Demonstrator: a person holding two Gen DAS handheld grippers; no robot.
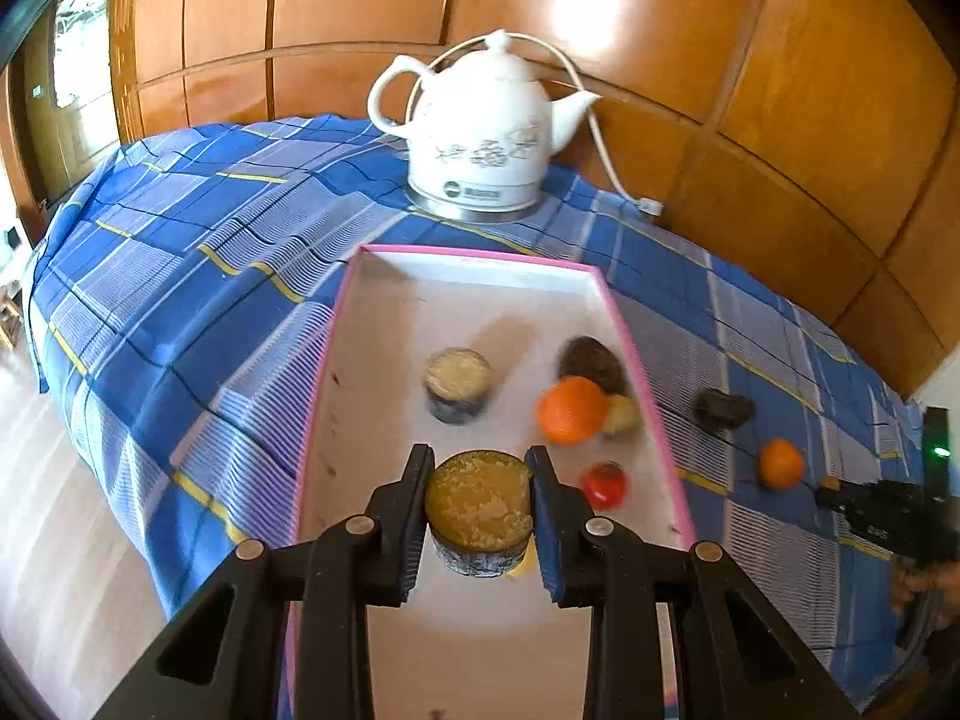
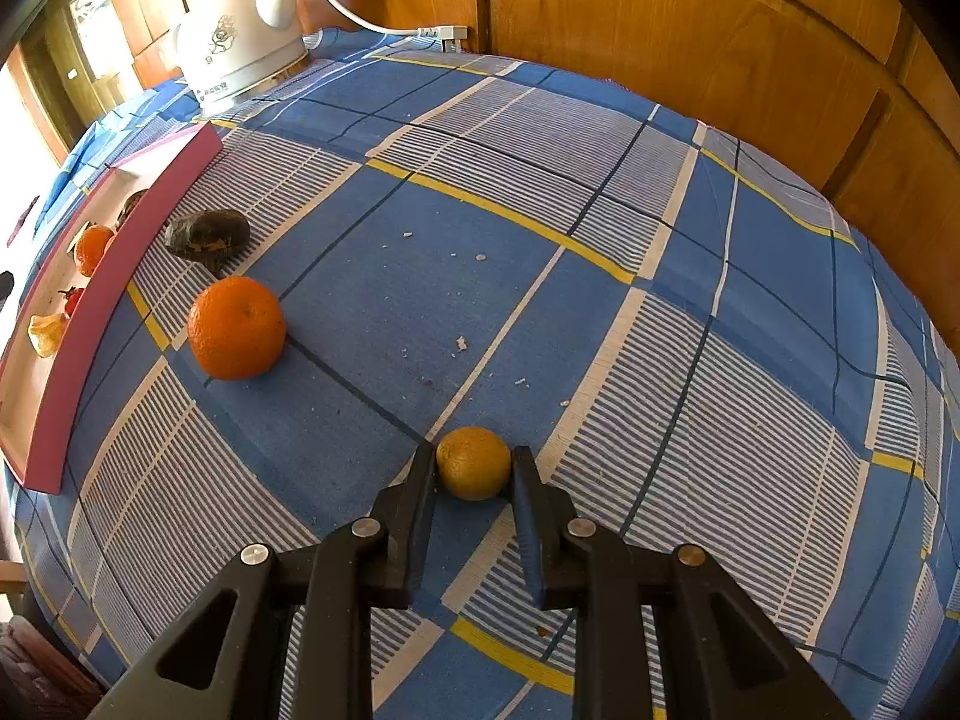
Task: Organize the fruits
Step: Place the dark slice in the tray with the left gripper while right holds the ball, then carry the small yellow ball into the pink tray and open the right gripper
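Fingers of the left gripper (image 1: pixel 480 501) are clamping a short dark-sided cylinder with a yellow crumbly top (image 1: pixel 479 507), low in the frame over the pink-rimmed white tray (image 1: pixel 354 324). Beyond it in the tray are sitting a second such cylinder (image 1: pixel 458 385), an orange (image 1: pixel 570 409), a dark lump (image 1: pixel 593 363) and a small red fruit (image 1: pixel 606 485). The right gripper (image 2: pixel 474 468) is pinching a small yellow-orange fruit (image 2: pixel 473 462) resting on the blue checked cloth (image 2: pixel 600 300). Left of it are lying a larger orange (image 2: pixel 236 327) and a dark fruit (image 2: pixel 207 234); a white kettle (image 2: pixel 240 42) is standing upper left.
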